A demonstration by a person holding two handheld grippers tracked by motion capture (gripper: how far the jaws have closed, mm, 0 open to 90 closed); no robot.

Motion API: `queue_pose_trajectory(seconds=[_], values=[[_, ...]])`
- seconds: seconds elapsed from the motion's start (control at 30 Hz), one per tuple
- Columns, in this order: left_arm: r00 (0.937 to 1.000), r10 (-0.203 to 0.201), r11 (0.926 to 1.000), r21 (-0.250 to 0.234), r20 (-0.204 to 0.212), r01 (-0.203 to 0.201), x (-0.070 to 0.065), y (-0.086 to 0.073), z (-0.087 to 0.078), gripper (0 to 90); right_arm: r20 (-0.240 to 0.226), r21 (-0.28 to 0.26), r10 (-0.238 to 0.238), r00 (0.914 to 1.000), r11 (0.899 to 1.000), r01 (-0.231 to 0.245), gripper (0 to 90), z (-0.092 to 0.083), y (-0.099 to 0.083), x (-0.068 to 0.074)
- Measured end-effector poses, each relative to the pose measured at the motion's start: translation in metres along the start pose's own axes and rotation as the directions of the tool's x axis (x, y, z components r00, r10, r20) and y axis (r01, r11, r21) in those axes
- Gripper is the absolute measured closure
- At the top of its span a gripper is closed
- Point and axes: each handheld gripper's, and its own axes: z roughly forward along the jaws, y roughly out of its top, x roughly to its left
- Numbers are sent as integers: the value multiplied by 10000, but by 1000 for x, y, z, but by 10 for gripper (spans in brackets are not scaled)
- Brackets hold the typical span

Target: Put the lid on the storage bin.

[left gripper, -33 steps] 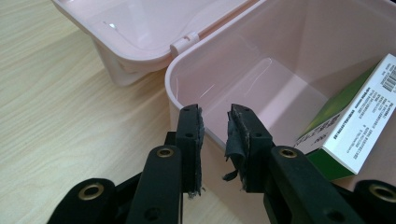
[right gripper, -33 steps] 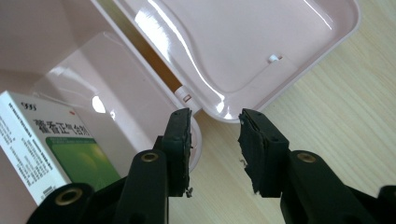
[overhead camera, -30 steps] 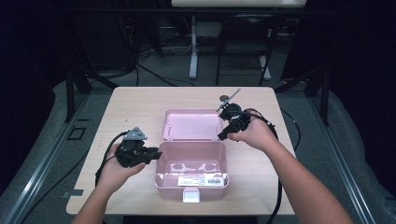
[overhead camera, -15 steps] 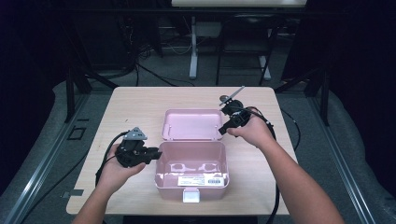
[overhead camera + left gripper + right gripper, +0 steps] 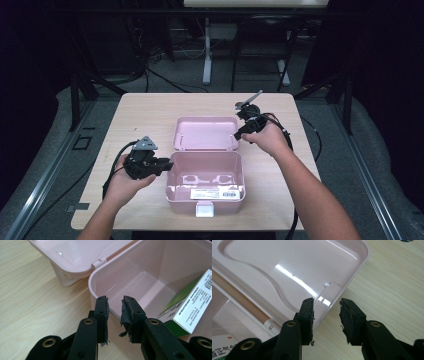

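An open pink plastic box (image 5: 177,197) stands mid-table, its lid (image 5: 205,132) lying flat behind it. A green and white carton (image 5: 190,307) lies inside the box. My left gripper (image 5: 167,162) is at the box's left side. In the left gripper view it (image 5: 115,306) straddles the wall (image 5: 93,287), one pad outside and one inside, shut on it. My right gripper (image 5: 236,135) is at the lid's right edge. In the right gripper view it (image 5: 327,308) is open, and the lid's rim (image 5: 337,293) passes between the pads without touching them.
A small black and silver object (image 5: 248,102) lies on the wooden table (image 5: 140,115) at the back right, just beyond my right hand. A white latch (image 5: 205,210) sticks out at the box's front. Cables trail off both sides of the table.
My right hand has shifted slightly along the lid's right edge and come down a little. The left hand and the box have stayed put.
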Motion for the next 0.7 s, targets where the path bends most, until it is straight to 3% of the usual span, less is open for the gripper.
queue_pose_trajectory(seconds=[0.27, 0.7], values=[[10000, -82, 9999, -103, -7, 82, 0, -1, 1, 740, -11, -370, 1386, 9903, 9897, -1386, 666, 14, 5, -8], [10000, -79, 9999, -122, -5, 79, 0, -1, 1, 740, 309, -855, 2735, 9614, 9590, -2701, 699, 35, 12, -19]])
